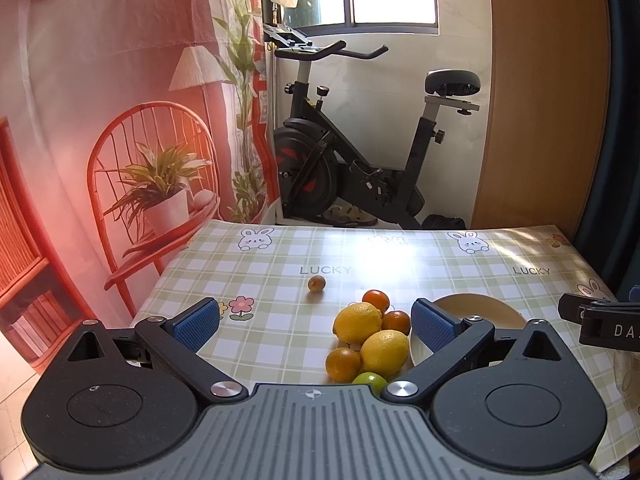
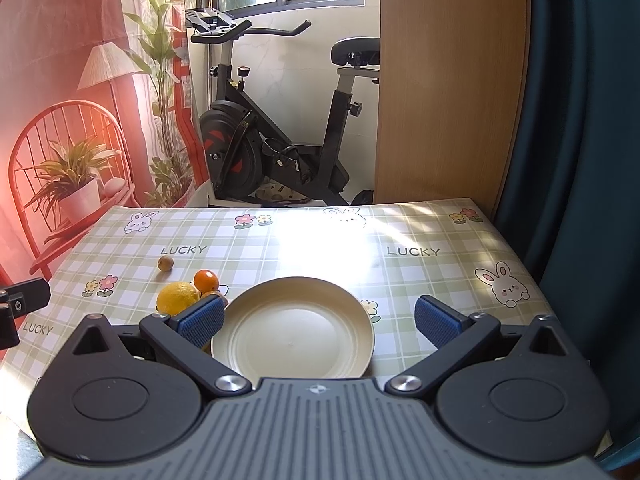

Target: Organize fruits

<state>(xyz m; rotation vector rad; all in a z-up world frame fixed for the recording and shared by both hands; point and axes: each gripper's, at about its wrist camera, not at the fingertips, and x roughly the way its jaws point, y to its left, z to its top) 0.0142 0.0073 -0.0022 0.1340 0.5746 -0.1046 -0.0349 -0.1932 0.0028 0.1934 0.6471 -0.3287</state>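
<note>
A pile of fruit lies on the checked tablecloth: two yellow lemons (image 1: 357,322) (image 1: 385,352), three oranges (image 1: 376,300), and a green lime (image 1: 370,380) partly hidden by my gripper body. A small brown fruit (image 1: 316,283) lies apart, farther back. A cream plate (image 2: 294,330) sits empty to the right of the pile. My left gripper (image 1: 316,326) is open above the pile, empty. My right gripper (image 2: 318,322) is open over the plate, empty. In the right wrist view a lemon (image 2: 177,297), an orange (image 2: 206,280) and the brown fruit (image 2: 165,263) show left of the plate.
The table (image 2: 420,280) ends at the far edge in front of an exercise bike (image 1: 360,152). A wooden panel (image 2: 448,100) and dark curtain stand at the right. A printed backdrop with a red chair hangs at the left.
</note>
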